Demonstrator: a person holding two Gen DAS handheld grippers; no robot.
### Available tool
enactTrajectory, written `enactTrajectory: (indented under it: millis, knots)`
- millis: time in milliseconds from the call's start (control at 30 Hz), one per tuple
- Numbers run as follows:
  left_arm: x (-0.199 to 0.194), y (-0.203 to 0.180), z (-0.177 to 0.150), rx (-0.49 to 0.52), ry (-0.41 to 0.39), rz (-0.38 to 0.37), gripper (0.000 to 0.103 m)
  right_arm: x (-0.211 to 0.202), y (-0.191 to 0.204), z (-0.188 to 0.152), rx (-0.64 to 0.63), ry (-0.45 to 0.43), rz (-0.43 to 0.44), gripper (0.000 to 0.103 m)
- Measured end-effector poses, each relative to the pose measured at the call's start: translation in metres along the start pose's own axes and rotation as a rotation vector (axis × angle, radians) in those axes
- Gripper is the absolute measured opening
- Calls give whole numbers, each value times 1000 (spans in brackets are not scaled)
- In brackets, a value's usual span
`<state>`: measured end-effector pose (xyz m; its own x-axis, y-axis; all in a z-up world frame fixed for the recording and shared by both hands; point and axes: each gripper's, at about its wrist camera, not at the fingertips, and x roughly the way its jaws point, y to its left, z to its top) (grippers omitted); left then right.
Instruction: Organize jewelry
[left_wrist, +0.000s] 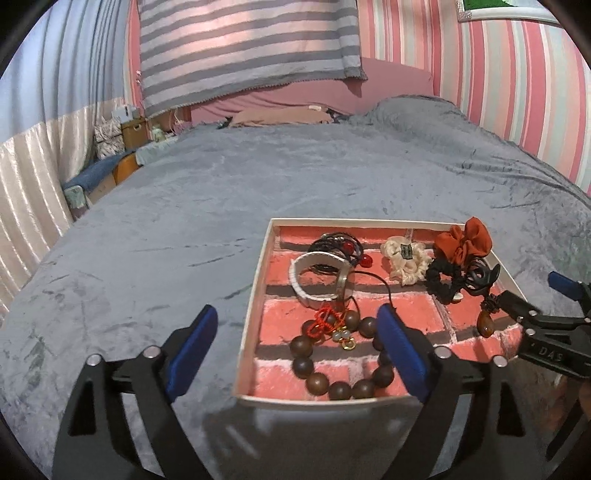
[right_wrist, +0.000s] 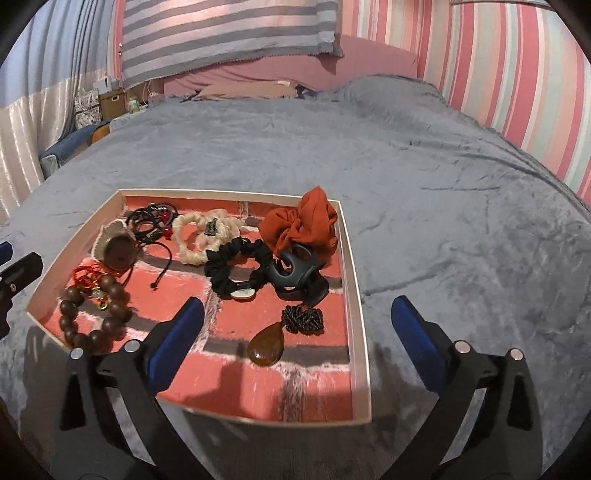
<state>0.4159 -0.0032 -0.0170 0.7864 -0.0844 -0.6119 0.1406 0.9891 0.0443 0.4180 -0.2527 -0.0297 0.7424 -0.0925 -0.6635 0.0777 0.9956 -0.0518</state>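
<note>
Jewelry lies gathered in a shallow white-rimmed tray (right_wrist: 352, 295) with a red brick-pattern lining, set on a bed covered by a grey plush blanket (right_wrist: 424, 177). Along the tray's far side sit a bundle of black cords (right_wrist: 151, 221), a cream scrunchie (right_wrist: 201, 236) and a rust-orange scrunchie (right_wrist: 303, 225) — the last pressed into the far right corner. A black scrunchie (right_wrist: 236, 266) touches a black claw clip (right_wrist: 297, 275) just in front of the orange one. Nearer, an amber teardrop pendant (right_wrist: 266, 347) lies with its dark beaded cord bunched above it. At the left, a wooden bead bracelet (right_wrist: 92, 317) with a red knotted cord rests in the near corner, and a pale-strapped watch (right_wrist: 114, 247) sits behind it.

The left gripper (left_wrist: 295, 347) hovers over the tray's near left edge, fingers spread apart and holding nothing. The right gripper (right_wrist: 295, 339) hangs over the tray's near right edge — fingers likewise released, straddling the rim, empty.
</note>
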Motion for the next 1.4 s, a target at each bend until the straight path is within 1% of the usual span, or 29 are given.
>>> enactTrajectory:
  millis: [100, 267, 400, 533, 767, 867, 1000, 1167, 1300, 1400]
  knots:
    - [-16, 6, -8, -17, -32, 17, 92, -11, -1, -6, -3, -15, 0, 99]
    - [-35, 17, -19, -67, -33, -1, 93, -30, 2, -17, -3, -48, 17, 99]
    - [-52, 20, -29, -68, -38, 21, 93, -54, 5, -30, -12, -88, 35, 99]
    - [-70, 22, -42, -86, -49, 21, 93, -81, 6, -41, 5, -128, 43, 99]
    - [-115, 11, -70, -59, -108, 37, 94, -124, 3, -65, 18, -168, 59, 99]
    - [-133, 4, -81, -46, -134, 44, 98, -139, 2, -77, 31, -172, 59, 99]
    - [-157, -6, -94, -38, -169, 47, 98, -159, -5, -92, 63, -195, 65, 99]
    - [-176, -9, -109, -49, -209, 53, 99, -180, -11, -109, 75, -246, 56, 99]
    - [-186, -11, -118, -58, -218, 37, 99, -190, -14, -123, 72, -264, 45, 99]
    - [-193, -11, -123, -60, -239, 49, 99, -197, -18, -133, 84, -275, 43, 99]
